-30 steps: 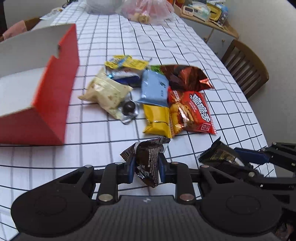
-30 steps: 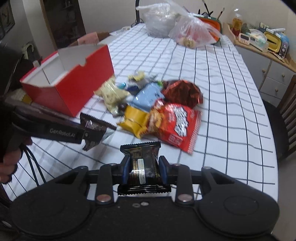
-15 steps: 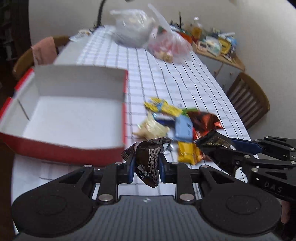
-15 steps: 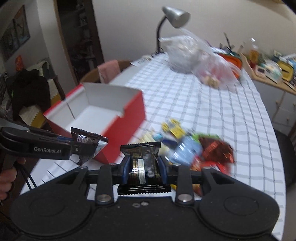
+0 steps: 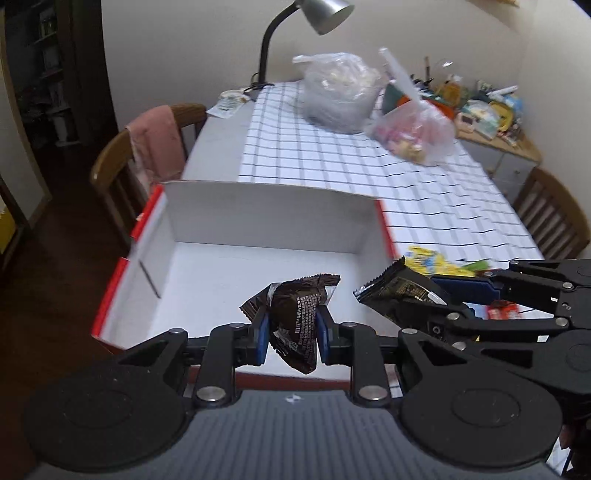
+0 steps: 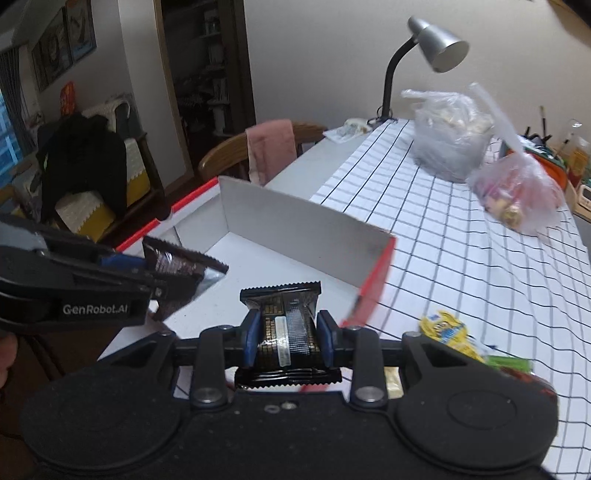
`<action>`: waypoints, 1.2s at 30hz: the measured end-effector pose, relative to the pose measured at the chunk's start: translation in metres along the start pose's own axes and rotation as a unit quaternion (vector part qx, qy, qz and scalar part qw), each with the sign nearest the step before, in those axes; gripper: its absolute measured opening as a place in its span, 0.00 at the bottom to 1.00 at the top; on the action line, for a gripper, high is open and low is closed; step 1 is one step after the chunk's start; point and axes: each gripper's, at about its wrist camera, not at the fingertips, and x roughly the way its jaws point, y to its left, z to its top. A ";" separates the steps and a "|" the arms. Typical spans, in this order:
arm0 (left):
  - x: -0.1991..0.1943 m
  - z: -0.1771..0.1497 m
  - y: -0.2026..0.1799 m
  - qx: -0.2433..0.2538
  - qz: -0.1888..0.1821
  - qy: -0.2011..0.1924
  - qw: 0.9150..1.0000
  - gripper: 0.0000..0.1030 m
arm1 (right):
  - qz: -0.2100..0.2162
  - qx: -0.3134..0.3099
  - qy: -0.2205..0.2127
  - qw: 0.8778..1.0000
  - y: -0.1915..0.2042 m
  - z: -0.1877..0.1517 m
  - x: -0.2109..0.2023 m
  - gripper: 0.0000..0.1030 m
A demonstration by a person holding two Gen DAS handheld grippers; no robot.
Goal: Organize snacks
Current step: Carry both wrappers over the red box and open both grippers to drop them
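Observation:
My left gripper (image 5: 290, 332) is shut on a crumpled dark brown snack packet (image 5: 295, 317) and holds it over the open red box with a white inside (image 5: 229, 225). My right gripper (image 6: 285, 338) is shut on a black and gold snack packet (image 6: 286, 325), also above the box (image 6: 295, 229). Each gripper shows in the other's view: the right one (image 5: 436, 295) at the box's right side, the left one (image 6: 155, 273) at its left. The box floor that shows is bare. A yellow snack packet (image 6: 447, 330) lies on the checked tablecloth right of the box.
Two plastic bags (image 5: 340, 90) (image 5: 413, 133) and a desk lamp (image 5: 321, 14) stand at the table's far end. Wooden chairs stand at the left (image 5: 122, 162), with a pink cloth, and at the right (image 5: 554, 214). A cluttered sideboard (image 5: 491, 118) is at the far right.
Both grippers have risen and swung left from the snack pile to above the open box, each still holding its packet.

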 end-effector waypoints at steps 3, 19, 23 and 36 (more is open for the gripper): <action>0.016 0.005 0.013 0.016 0.019 0.011 1.000 0.24 | -0.003 0.000 0.013 1.000 0.007 0.004 0.022 0.30; 0.088 0.008 0.046 0.048 0.062 0.086 0.993 0.24 | -0.016 0.007 0.089 0.996 0.024 0.003 0.091 0.30; 0.097 0.003 0.043 0.058 0.062 0.102 0.991 0.24 | -0.022 -0.005 0.091 0.996 0.030 0.002 0.092 0.31; 0.098 -0.006 0.032 0.059 0.054 0.111 0.991 0.25 | -0.014 -0.008 0.089 0.996 0.029 -0.001 0.084 0.38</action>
